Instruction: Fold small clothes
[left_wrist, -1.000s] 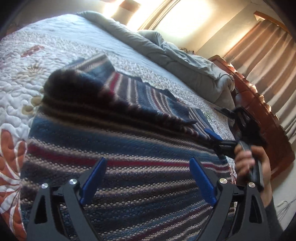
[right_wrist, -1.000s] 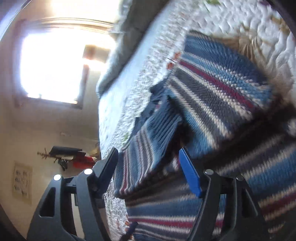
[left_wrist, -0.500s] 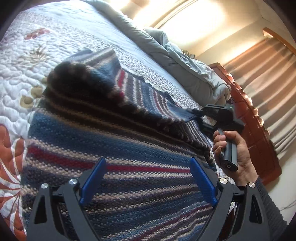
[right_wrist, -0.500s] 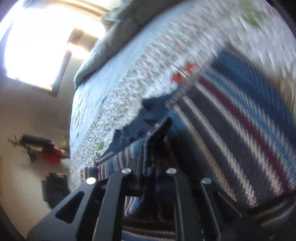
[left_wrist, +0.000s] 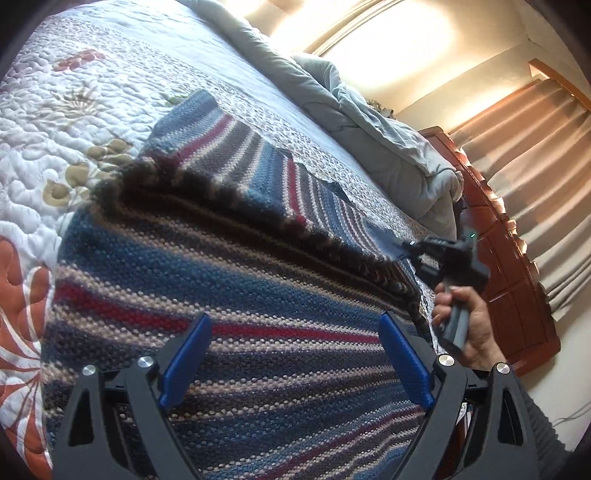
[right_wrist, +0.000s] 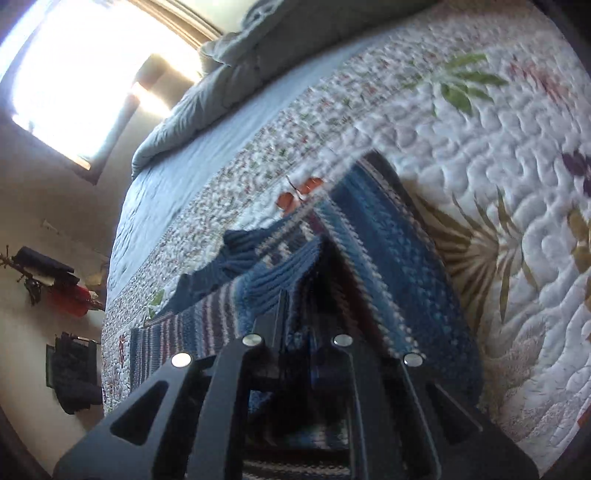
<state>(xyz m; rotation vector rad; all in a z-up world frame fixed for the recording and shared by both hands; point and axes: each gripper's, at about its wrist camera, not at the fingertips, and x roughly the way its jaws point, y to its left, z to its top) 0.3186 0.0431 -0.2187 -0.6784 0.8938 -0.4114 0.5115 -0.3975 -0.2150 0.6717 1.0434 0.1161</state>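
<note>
A knitted sweater with blue, red, grey and cream stripes lies spread on the quilted bed. One sleeve stretches along its far edge toward the right. My left gripper hovers open over the sweater's body, nothing between its blue pads. At the right, a hand holds my right gripper, shut on the sleeve's blue ribbed cuff. In the right wrist view the cuff is pinched between the closed black fingers of my right gripper, and the sleeve is lifted off the quilt.
A rumpled grey duvet lies along the bed's far side. A dark wooden footboard and tan curtains stand at the right. A bright window and dark items hung on the wall show in the right wrist view.
My right gripper went from open around the cuff to shut on it, then pulled the sleeve out along the sweater's far edge. The left gripper stayed open and barely moved.
</note>
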